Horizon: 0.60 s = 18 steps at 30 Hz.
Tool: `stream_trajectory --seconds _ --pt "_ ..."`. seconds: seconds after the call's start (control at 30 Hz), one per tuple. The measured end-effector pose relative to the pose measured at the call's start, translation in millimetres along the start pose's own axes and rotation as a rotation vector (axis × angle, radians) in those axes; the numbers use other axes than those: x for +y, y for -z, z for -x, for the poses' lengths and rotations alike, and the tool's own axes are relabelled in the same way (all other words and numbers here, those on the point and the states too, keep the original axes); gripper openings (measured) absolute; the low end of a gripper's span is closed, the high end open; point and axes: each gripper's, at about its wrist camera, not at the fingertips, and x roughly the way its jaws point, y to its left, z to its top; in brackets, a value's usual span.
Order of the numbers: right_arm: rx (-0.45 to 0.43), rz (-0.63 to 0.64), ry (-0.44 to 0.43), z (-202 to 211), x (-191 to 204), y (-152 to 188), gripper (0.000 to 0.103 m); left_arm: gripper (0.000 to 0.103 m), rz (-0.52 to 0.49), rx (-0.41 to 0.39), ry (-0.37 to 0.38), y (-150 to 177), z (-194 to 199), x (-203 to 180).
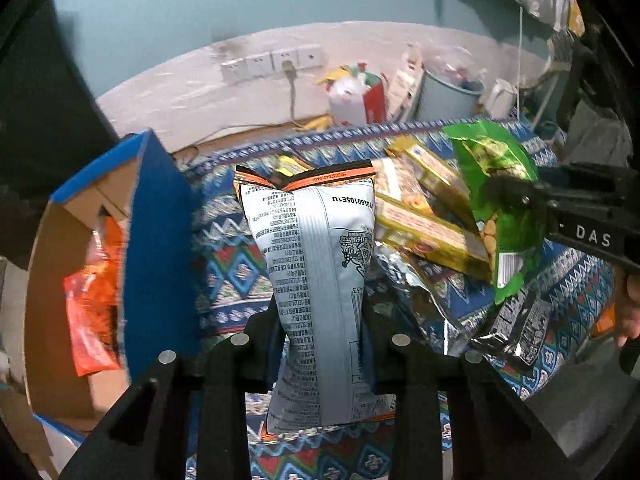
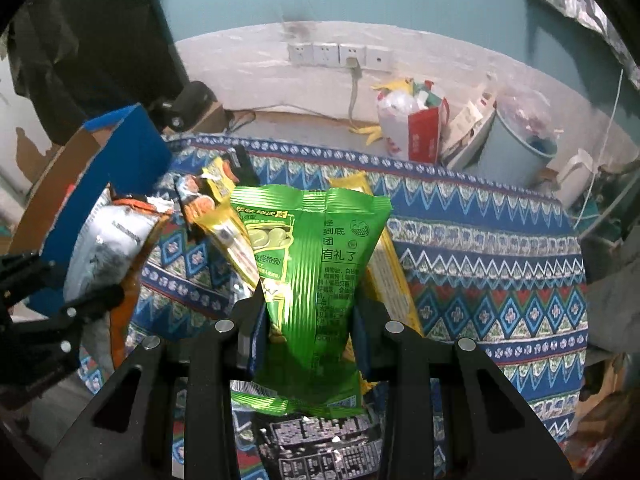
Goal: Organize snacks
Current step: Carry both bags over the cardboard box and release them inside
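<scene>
Above the patterned blue cloth [image 2: 480, 248] that covers the worktop, both claws hold a snack packet clear of the surface. The left claw [image 1: 322, 320] is clenched on a silver-backed snack bag [image 1: 316, 264] with an orange edge, gripped across its lower half so that the printed back faces the camera and the crimped top stands upright. Just to its left is an open blue cardboard box [image 1: 156, 240] tipped on its side, with an orange packet [image 1: 92, 304] lying inside it. The right claw [image 2: 310, 312] is clenched on a green snack bag [image 2: 316, 264], held upright between its black fingers [image 2: 248, 312]; in the left wrist view the same bag hangs from that claw at the right side, above the cloth. Under and behind the green bag lie several long yellow snack boxes [image 1: 428, 224], a crumpled silver wrapper [image 1: 404, 276] and a black packet [image 1: 516, 320], all on the cloth. Beyond the worktop's far edge, a row of white wall sockets [image 2: 340, 56] sits on the wall, and a pale blue bin [image 2: 516, 156] stands beside a red and white bag [image 2: 416, 128].
</scene>
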Motion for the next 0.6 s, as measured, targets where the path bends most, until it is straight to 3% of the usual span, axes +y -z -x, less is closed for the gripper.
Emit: stream_trajectory --seconds 0.17,0.6 --pt "-0.034 0.022 -0.013 9.4 10.9 -7.5 0.033 0.032 0.018 -0.052 -0.037 -3.8 17.6 13.3" --pt "-0.093 0.068 -0.049 29.3 40.9 -23.5 0.033 0.032 0.081 -0.138 -0.051 -7.2 53.0 40.4"
